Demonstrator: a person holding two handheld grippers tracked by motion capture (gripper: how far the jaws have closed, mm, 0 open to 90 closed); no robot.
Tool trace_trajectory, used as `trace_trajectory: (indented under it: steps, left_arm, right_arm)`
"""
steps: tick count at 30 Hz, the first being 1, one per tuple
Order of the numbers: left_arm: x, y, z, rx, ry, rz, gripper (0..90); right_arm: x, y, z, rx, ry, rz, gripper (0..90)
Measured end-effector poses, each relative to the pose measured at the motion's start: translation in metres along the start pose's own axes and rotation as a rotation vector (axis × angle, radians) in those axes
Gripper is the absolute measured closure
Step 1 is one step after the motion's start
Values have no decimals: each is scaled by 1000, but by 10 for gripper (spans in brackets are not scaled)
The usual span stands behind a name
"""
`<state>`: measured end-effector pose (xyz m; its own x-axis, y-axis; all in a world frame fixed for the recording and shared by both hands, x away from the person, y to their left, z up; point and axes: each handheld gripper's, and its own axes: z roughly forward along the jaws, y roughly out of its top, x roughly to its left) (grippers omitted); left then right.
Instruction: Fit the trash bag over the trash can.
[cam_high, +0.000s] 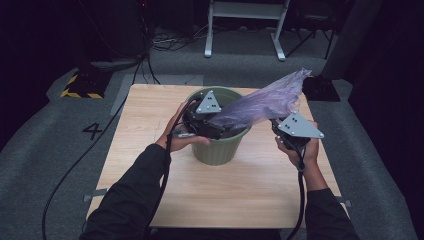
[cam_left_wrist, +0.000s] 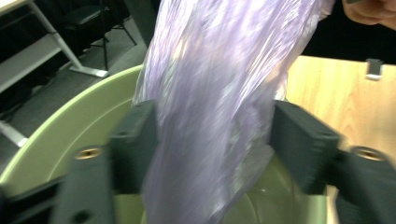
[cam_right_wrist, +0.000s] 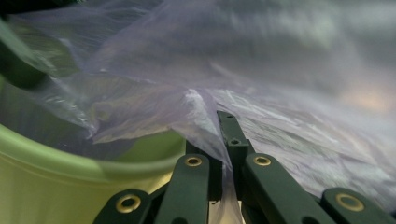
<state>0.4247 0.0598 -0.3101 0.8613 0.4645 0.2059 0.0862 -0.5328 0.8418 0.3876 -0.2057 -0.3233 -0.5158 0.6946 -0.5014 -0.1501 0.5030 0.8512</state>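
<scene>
Green plastic bin (cam_high: 220, 145) is sitting mid-table (cam_high: 150, 150). Left of it, a hand is gripping the left gripper (cam_left_wrist: 212, 140) over the bin's mouth, jaws standing apart around the purple plastic bag (cam_high: 270, 97), pads not pressing it. Bag is stretching from inside the bin up and right. Right of the bin, the right gripper (cam_right_wrist: 224, 140) is clamping the bag's edge, jaws together. Behind the bin, a white metal frame (cam_high: 245, 25) and floor cables (cam_high: 170, 42) are lying well apart.

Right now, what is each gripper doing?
Left gripper: open around the thin purple plastic bag, not pinching.
Right gripper: shut on the bag.
</scene>
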Motion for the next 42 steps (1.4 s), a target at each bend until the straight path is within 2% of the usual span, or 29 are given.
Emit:
trace_trajectory:
  steps: [2, 4, 5, 7, 10, 14, 17, 18, 20, 22, 26, 28, 30, 32, 34, 36, 37, 42]
  left_arm:
    - [-1, -1, 2, 19, 1, 20, 567]
    - [0, -4, 2, 28, 36, 43, 739]
    - [1, -6, 1, 28, 35, 43, 806]
    - [4, -10, -3, 25, 46, 39, 875]
    - [9, -16, -13, 9, 51, 31, 892]
    - [14, -25, -25, -12, 60, 7, 892]
    - [16, -31, -31, -31, 57, -4, 890]
    - [17, -33, -32, -28, 60, -6, 890]
    - [18, -36, -31, -22, 68, -10, 890]
    - [19, -38, -29, -26, 66, -23, 890]
    - [19, -41, -29, -32, 63, -26, 885]
    - [19, -43, -29, -34, 63, -28, 868]
    - [19, -44, -29, -37, 69, -33, 838]
    - [19, -45, -30, -37, 69, -36, 789]
    - [18, -45, -31, -39, 74, -33, 746]
    - [17, -45, -32, -40, 84, -33, 618]
    - [17, -44, -33, -49, 76, -34, 609]
    - [15, -39, -38, -81, 28, -58, 319]
  right_arm:
    - [4, 3, 2, -7, 10, 0, 900]
    - [7, 4, 3, -13, 21, -2, 900]
    - [9, 5, 3, -12, 19, -9, 900]
    - [10, 4, 3, -13, 26, -6, 859]
    - [11, 3, 0, -10, 29, -2, 792]
    - [8, 2, -5, -2, 31, 21, 588]
    - [6, -1, -6, 30, 46, 38, 449]
    - [6, -3, -6, 36, 54, 40, 420]
    - [7, -7, -7, 46, 42, 36, 366]
    - [8, -8, -6, 52, 60, 45, 331]
    - [8, -6, -9, 14, 109, 83, 279]
    - [7, -3, -12, -15, 137, 110, 306]
    - [6, 0, -16, -46, 167, 115, 469]
    - [7, 4, -19, -61, 160, 95, 642]
    - [8, 7, -21, -77, 176, 72, 776]
    - [8, 9, -20, -83, 191, 66, 844]
    - [9, 10, -19, -87, 196, 63, 873]
    - [14, 14, -16, -88, 210, 39, 898]
